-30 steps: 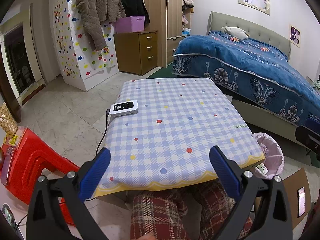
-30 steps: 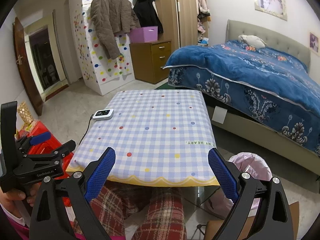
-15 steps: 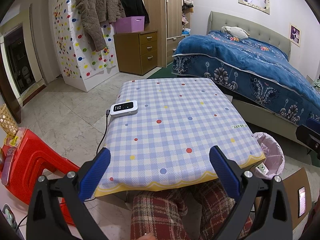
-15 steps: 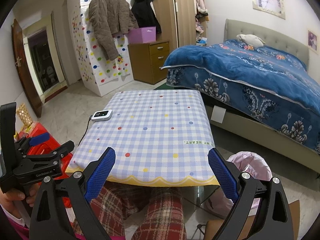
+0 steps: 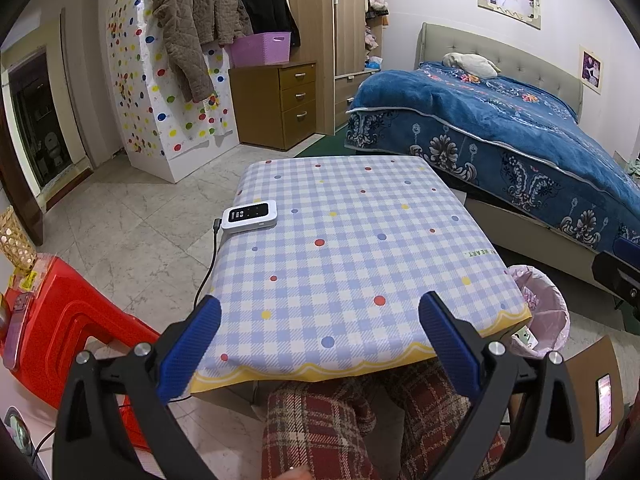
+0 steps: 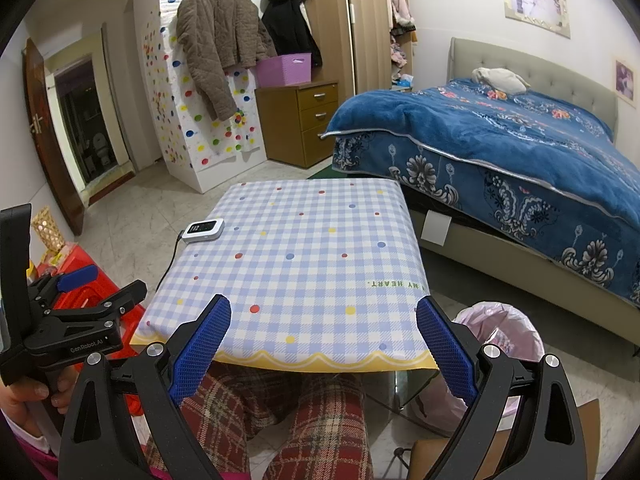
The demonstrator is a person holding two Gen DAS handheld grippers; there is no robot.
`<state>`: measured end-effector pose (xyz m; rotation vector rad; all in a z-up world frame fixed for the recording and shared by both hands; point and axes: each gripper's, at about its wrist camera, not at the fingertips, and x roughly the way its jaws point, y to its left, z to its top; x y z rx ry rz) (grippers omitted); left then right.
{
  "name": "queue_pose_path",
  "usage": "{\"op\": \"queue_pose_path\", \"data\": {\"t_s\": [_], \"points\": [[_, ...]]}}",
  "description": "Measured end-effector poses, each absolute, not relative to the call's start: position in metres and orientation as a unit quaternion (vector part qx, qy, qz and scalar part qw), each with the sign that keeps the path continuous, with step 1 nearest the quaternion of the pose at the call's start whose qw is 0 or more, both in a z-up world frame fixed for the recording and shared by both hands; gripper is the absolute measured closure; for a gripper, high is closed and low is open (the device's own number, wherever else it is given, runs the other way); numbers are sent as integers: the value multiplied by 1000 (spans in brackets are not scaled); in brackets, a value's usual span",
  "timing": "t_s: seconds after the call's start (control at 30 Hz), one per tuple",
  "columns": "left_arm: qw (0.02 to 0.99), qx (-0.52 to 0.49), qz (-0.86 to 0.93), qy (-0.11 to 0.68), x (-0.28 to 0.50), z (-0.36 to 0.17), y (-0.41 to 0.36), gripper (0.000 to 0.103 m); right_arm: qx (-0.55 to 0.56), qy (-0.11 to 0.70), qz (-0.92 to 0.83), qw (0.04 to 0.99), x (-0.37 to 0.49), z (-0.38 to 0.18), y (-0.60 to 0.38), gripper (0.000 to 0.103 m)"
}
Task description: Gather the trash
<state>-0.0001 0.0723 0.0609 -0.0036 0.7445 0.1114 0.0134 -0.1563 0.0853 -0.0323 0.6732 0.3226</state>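
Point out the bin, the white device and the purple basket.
bin (image 6: 516, 320): right wrist view, pink liner rim.
white device (image 5: 250, 217): left wrist view, top face.
purple basket (image 5: 260, 49): left wrist view, front wall.

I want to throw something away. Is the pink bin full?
Not full. The pink-lined bin gapes open, with scraps only low inside.

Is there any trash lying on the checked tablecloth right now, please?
No, the checked tablecloth carries only a small white device with a cable; no trash shows on it.
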Motion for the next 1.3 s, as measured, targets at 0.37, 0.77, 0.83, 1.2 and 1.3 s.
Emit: {"op": "queue_pose_path", "data": {"t_s": [0.37,0.77,0.83,1.2,1.3], "points": [[930,-2,55,363,-1,61,72,7,-14,328,156,932,13,84,-158,10],[930,-2,56,364,-1,60,75,7,-13,329,154,931,14,84,-159,10],[930,-2,57,364,-1,60,74,7,-13,329,155,931,14,84,-159,10],[929,-14,53,366,0,56,80,7,-12,336,150,930,16,79,-156,10],[930,-12,56,364,0,57,81,7,-11,338,151,929,18,77,-154,10]]}}
